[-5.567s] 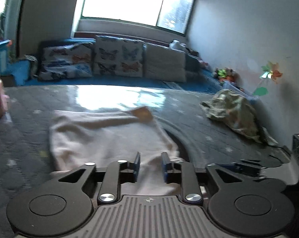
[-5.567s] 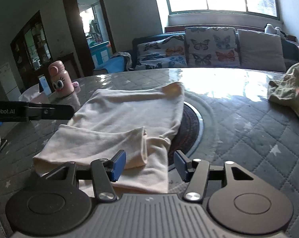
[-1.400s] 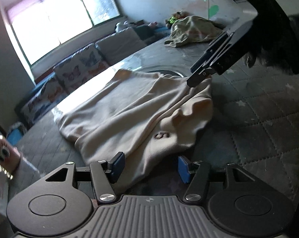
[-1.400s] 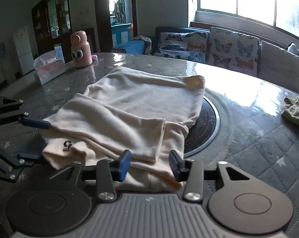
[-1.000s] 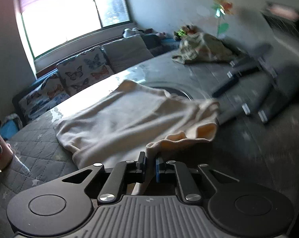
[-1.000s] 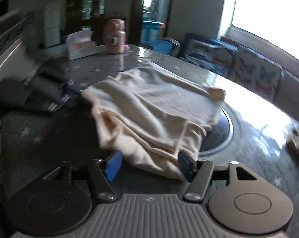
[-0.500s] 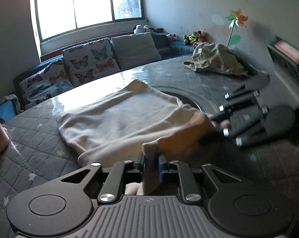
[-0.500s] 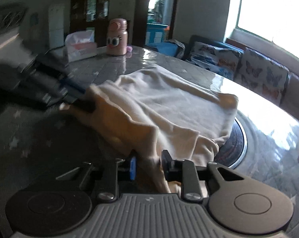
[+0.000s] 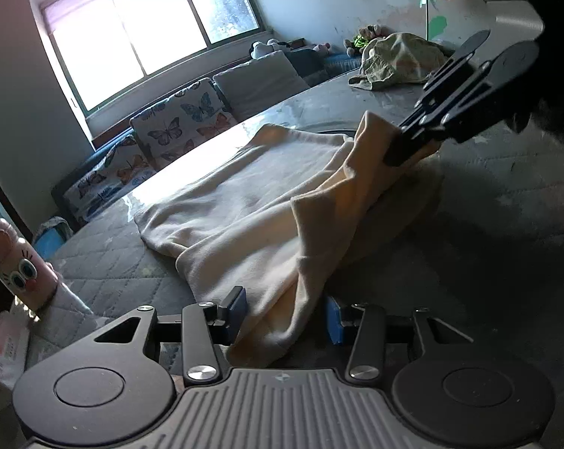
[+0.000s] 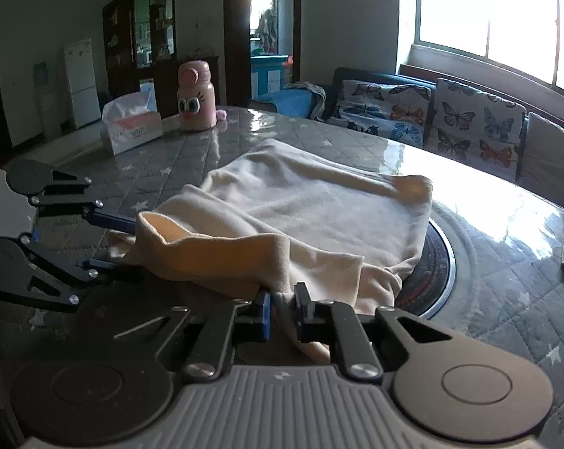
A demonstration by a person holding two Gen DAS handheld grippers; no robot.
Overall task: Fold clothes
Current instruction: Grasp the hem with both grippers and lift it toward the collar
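Pinching cream garment (image 10: 319, 202) — right gripper (image 10: 283, 312), lifted edge

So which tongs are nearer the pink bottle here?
Left. The left tongs are at the edge of the cream garment on the side towards the pink bottle; the right tongs grip its opposite side, farther away.

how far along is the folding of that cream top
Partway. Done: the cream top lies on the table with a side already folded in. In hand: the right claw is shut on its near edge, lifting it; the left claw is open around the other near corner, not gripping. Left: carrying the near edge over to finish this fold. The green garment at the far edge is unfolded.
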